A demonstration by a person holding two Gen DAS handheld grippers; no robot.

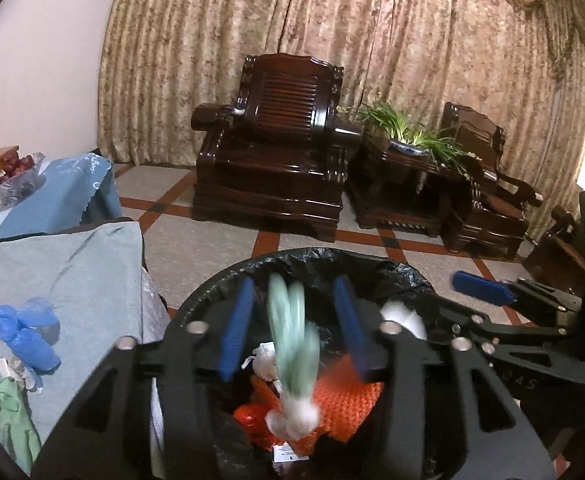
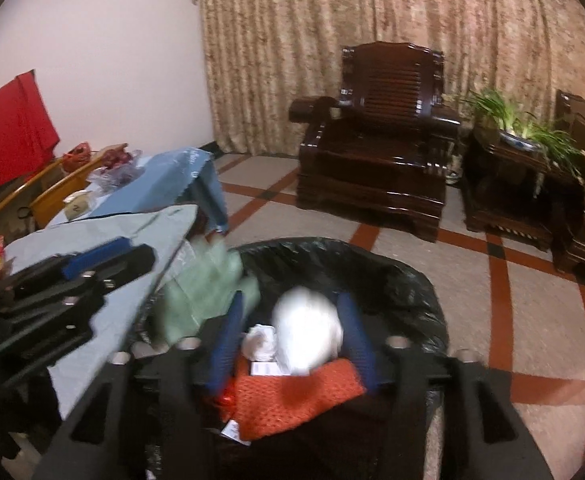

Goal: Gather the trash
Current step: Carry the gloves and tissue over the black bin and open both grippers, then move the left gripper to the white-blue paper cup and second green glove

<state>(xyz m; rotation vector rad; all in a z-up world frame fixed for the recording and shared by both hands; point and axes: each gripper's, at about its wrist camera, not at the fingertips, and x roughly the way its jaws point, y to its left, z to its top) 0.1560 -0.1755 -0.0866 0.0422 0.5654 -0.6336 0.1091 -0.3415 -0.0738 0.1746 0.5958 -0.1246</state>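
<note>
Torn white label (image 1: 288,451) (print unreadable) among bin (image 1: 408,270) trash

Two armchairs (image 1: 270,148) (image 1: 488,184), one bin (image 1: 332,258) (black-lined), two grippers (image 1: 292,332) (image 2: 292,336).

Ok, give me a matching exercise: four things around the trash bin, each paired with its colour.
Things:
1. bin liner
2. net bag in the bin
3. crumpled glove on the table
4. gripper fingers

Colours:
A. orange
B. dark blue pads
C. black
D. bright blue

Pairs: 1-C, 2-A, 3-D, 4-B
</note>
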